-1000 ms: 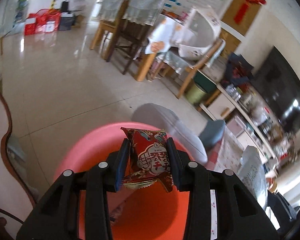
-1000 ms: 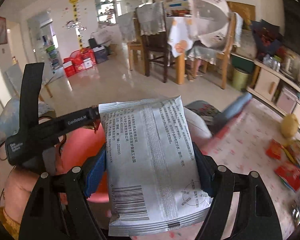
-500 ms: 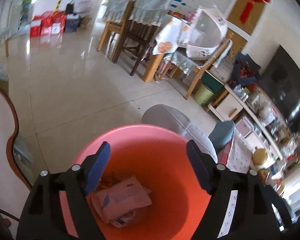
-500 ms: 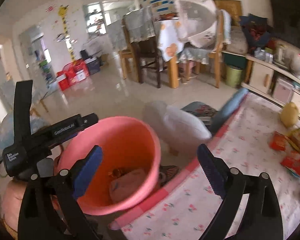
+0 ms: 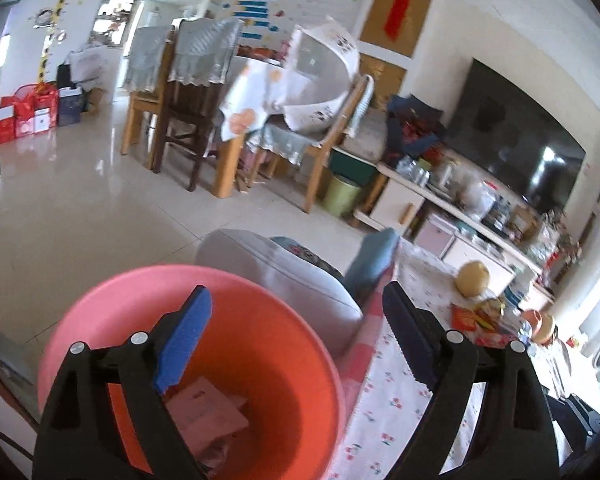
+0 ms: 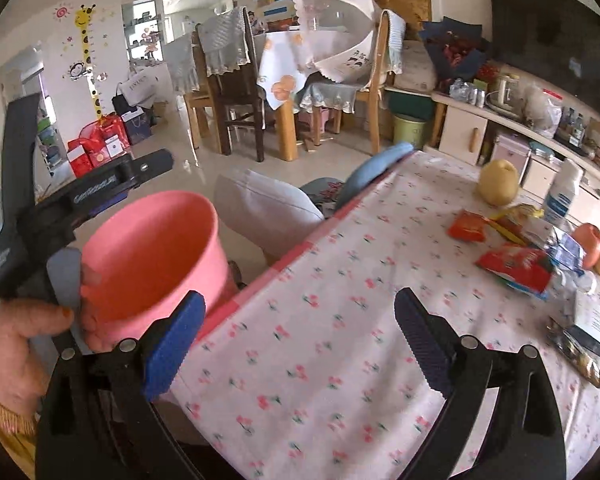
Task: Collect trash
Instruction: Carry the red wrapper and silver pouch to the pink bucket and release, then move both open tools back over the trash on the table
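Left gripper point(image 5: 296, 332): jaws wide, nothing held, hovering over pink bin point(image 5: 100, 300). Bin upright, mouth facing up, beside table edge; pale wrappers point(image 5: 204, 412) lying flat at bottom, long axis unclear. Right gripper point(image 6: 296, 336): also wide, empty, above floral tablecloth point(image 6: 340, 340). More trash far R on table: red packet point(image 6: 516, 266), long axis running L-R, near orange packet point(image 6: 466, 226). Left hand point(image 6: 12, 344) gripping tool handle beside bin.
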